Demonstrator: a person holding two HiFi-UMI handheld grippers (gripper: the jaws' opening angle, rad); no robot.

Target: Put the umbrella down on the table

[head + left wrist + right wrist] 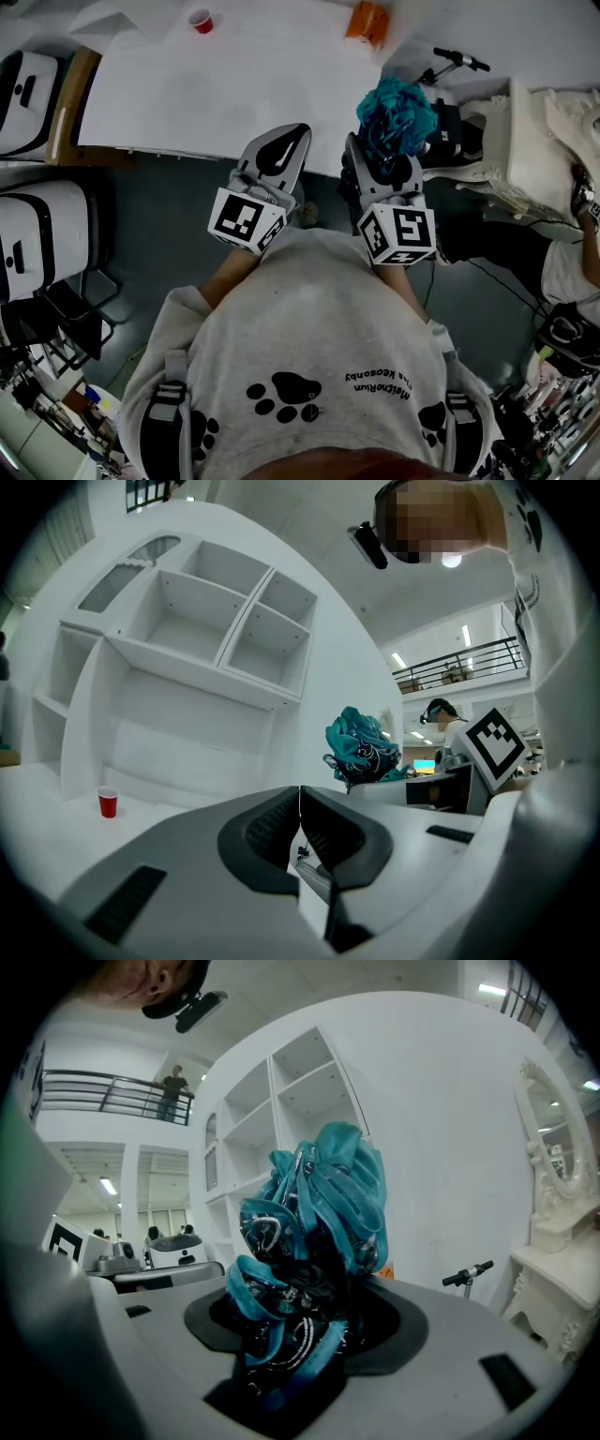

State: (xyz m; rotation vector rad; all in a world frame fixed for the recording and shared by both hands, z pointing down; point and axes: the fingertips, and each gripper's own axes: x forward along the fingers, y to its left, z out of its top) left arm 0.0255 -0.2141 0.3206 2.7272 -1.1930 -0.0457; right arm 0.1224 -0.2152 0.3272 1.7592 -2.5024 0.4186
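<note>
A cup (201,20) sits far left on the table (187,94), and my left tool (286,141) hangs at the near edge, jaws pressed together on nothing. My right tool (386,164) is clamped on the bunched teal umbrella (396,114), which is held up by the table's near right edge and not resting on it. I judge nothing is placed yet: what's left is to carry it over the top, lower it and let go.

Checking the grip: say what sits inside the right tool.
A bunched teal-and-black fabric umbrella fills the right tool, shut on it. The fabric hides its handle and shaft.
</note>
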